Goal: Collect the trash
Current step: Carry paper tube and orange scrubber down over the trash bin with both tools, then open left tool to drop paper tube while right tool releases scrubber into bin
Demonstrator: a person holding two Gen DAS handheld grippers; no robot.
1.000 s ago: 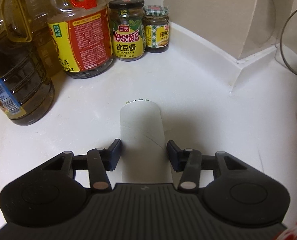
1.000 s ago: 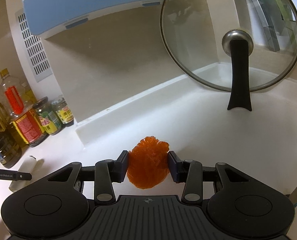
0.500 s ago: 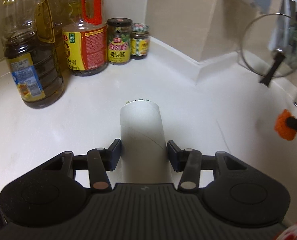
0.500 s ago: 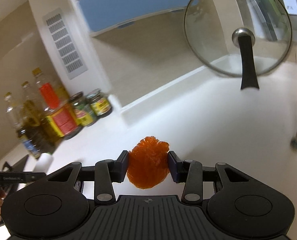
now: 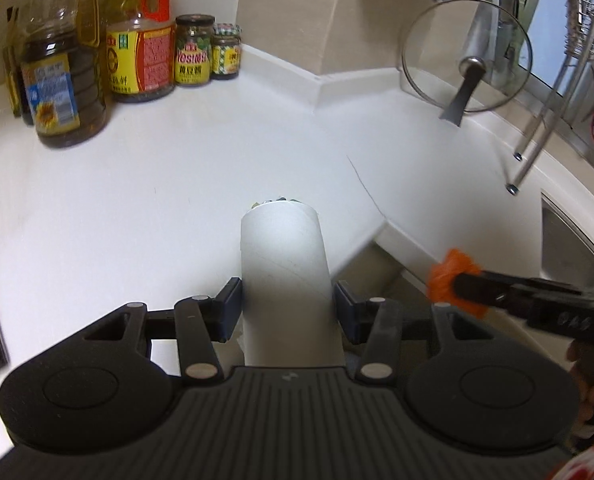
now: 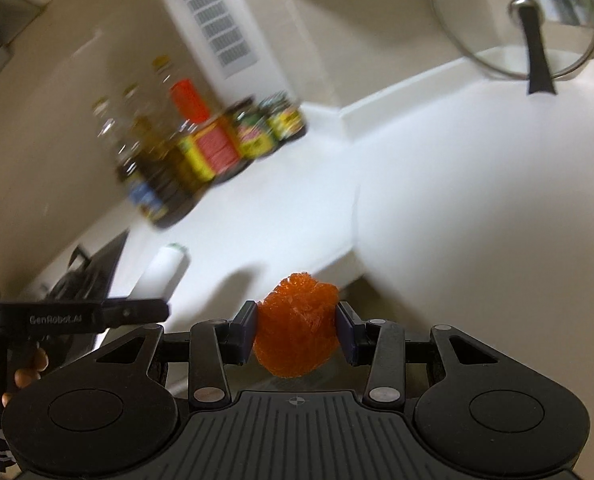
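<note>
Now white tube [image 5: 284,256] clamped in left hand-held gripper [image 5: 287,306]

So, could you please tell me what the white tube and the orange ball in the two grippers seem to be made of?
White tube: probably matte cardboard or rolled paper; a faint spiral seam shows, and something greenish sits in its far end. Orange ball: seemingly plastic mesh, bunched up, glossy and translucent, with a netted texture.

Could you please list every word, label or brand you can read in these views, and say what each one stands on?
"GenRobot.AI": on the side of the left tongs, seen in the right wrist view.
"YES!" with "黄豆酱" beneath: on the green-labelled jar.
Red and yellow oil bottle: print too small to read.
Sunflower oil bottle: label text blurred.
Small checked-lid jar: characters too small.
Right tongs: faint marking on the side, unreadable.
</note>
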